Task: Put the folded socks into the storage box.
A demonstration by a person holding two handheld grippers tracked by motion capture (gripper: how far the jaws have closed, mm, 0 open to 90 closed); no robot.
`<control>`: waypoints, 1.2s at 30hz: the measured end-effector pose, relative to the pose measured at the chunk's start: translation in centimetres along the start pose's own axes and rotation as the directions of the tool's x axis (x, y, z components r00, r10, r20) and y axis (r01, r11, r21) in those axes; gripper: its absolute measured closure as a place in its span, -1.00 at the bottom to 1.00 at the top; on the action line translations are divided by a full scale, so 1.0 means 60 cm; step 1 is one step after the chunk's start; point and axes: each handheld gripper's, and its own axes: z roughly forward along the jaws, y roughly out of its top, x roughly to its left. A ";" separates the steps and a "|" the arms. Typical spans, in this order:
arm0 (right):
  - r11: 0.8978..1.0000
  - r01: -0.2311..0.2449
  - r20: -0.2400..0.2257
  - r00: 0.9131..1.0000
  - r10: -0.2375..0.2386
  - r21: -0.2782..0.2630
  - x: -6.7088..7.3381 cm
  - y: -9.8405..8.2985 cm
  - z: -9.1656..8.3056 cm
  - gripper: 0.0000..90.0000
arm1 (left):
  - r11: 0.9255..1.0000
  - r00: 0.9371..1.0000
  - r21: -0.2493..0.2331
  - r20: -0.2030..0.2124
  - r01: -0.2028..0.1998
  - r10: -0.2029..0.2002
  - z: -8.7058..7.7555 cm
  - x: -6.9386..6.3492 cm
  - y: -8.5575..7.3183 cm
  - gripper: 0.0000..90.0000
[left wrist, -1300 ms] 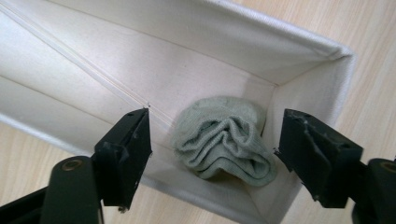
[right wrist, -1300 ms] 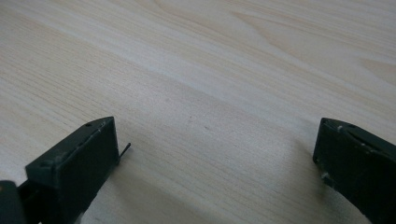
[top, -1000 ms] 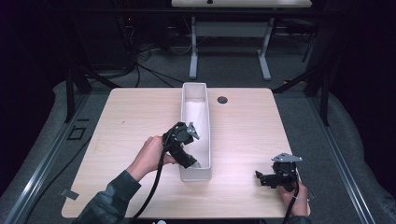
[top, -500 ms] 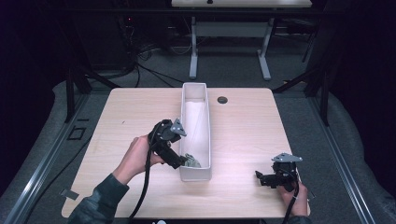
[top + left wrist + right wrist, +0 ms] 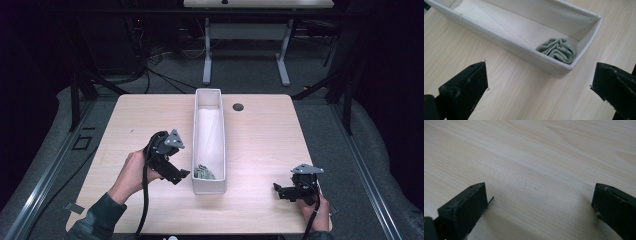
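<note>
1 crumpled green cloth point(image 5: 557, 49) in long white fabric bin point(image 5: 506, 47).

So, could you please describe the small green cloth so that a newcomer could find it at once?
Start at the light wooden table and find the long white bin running down its middle. The crumpled grey-green cloth lies bunched at the bin's near end, the one soft, coloured thing inside it.
</note>
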 end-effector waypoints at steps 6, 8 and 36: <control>1.000 0.000 0.000 1.000 0.000 0.000 0.000 0.000 0.000 -1.00 | 0.999 0.999 -0.010 -0.012 0.034 -0.034 -0.007 0.010 -0.030 -1.00; 1.000 0.000 0.000 1.000 0.000 0.000 0.000 0.000 0.000 -1.00 | 0.999 0.999 -0.019 -0.018 0.050 -0.050 -0.008 0.013 -0.042 -1.00; 1.000 0.000 0.000 1.000 0.000 0.000 0.000 0.000 0.000 -1.00 | 0.972 0.973 -0.051 -0.020 0.231 -0.232 0.025 0.034 -0.200 -1.00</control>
